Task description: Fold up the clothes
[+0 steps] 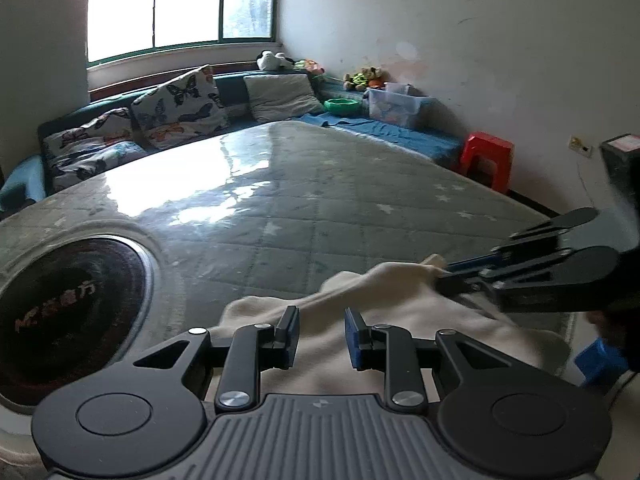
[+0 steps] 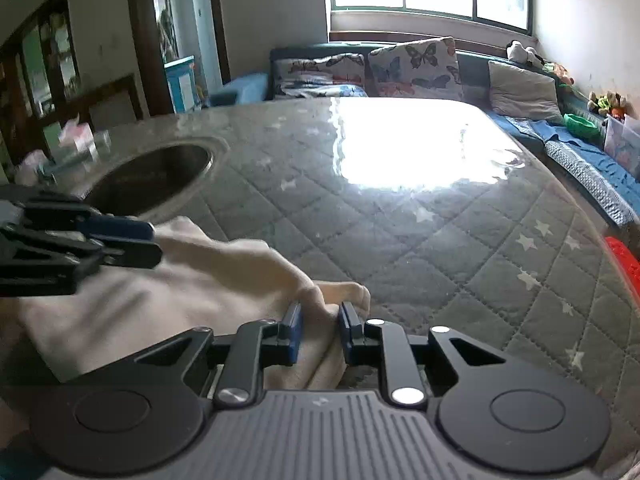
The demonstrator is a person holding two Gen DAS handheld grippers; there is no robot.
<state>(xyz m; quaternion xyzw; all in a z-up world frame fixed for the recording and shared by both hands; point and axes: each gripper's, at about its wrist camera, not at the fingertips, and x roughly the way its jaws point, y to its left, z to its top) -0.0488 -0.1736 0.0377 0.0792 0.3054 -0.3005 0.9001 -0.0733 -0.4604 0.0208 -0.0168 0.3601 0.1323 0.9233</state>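
cream garment (image 1: 360, 320): near edge hidden under left hand-held gripper (image 1: 322, 338); shelf items (image 2: 80, 138): blurred

This is a lived-in home room: a sofa (image 1: 240, 92) with butterfly-print cushions (image 1: 180, 108) under a window (image 1: 180, 4), stuffed toys (image 1: 364, 78) beside a plastic storage box (image 1: 394, 106), and a red stool (image 1: 486, 156) by a scuffed wall.

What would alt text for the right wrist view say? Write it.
The right tongs pinch a fold of a cream garment on a quilted, star-patterned table cover. The left tongs reach in from the left.
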